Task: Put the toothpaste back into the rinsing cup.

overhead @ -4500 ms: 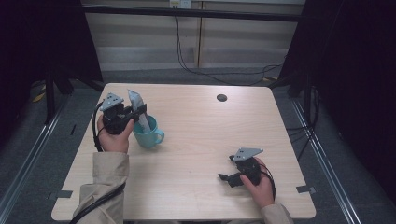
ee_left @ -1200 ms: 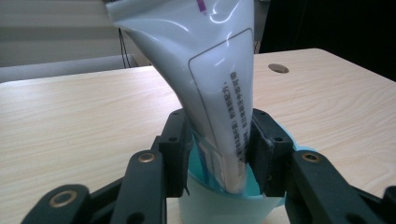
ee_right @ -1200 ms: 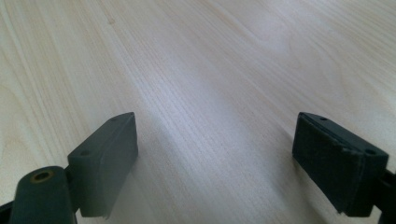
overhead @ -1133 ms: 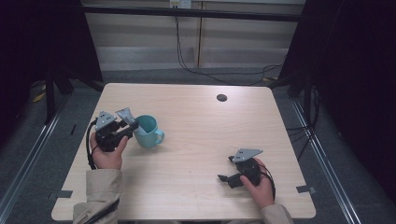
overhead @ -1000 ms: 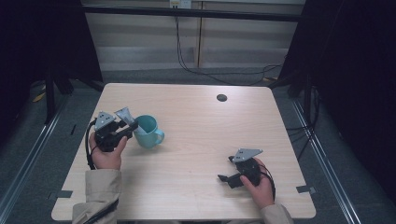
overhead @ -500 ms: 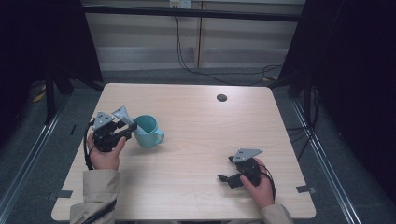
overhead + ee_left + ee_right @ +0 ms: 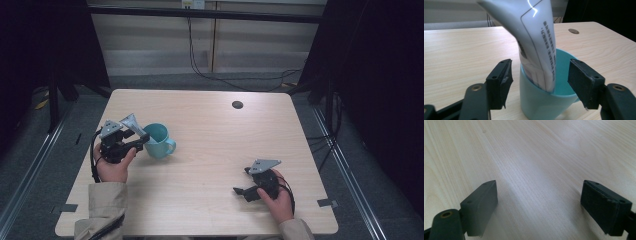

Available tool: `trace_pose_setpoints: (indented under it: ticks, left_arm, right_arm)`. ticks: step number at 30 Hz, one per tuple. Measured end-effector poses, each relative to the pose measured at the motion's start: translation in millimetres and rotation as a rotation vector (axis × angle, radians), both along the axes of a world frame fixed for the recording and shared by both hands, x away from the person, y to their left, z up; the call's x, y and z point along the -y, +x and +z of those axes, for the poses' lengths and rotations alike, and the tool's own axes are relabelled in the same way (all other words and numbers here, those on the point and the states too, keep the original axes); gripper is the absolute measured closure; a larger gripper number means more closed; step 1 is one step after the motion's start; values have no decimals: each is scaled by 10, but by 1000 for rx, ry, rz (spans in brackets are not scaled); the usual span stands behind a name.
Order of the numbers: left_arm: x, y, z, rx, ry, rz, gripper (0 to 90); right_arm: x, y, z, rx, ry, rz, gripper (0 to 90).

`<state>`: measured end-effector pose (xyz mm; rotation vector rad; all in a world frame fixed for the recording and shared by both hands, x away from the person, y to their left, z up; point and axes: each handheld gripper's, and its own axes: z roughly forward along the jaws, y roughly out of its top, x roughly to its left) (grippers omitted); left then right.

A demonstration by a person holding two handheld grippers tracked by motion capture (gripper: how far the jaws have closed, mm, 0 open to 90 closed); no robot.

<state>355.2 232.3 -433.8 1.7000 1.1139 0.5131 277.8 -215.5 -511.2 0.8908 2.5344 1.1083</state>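
A pale wooden table (image 7: 210, 200) with rounded corners stands in a dim room, its grain running in fine light streaks. Near its far edge sits a small dark round cable port (image 7: 237, 104). Beyond the table, black cables (image 7: 200, 70) hang down a light panelled wall (image 7: 150, 45) and trail across the grey floor (image 7: 60, 150). Dark curtains (image 7: 380, 90) close in both sides. Short strips of grey tape (image 7: 325, 202) mark the floor by the table's near corners.
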Motion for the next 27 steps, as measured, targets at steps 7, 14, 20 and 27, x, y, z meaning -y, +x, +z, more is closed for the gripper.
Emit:
trace_pose_setpoints:
  ticks: [7, 14, 20, 27]
  left_arm:
    - [-31, -20, -8, -17, -4, 4, 299]
    - [-54, -44, 5, -25, 6, -1, 258]
    - [-61, -83, 0, -23, 11, -13, 247]
    - [-56, -130, -25, -22, 2, -17, 241]
  right_arm:
    - [0, 0, 0, 0, 0, 0, 137]
    - [0, 0, 0, 0, 0, 0, 138]
    - [0, 0, 0, 0, 0, 0, 138]
    - [0, 0, 0, 0, 0, 1, 138]
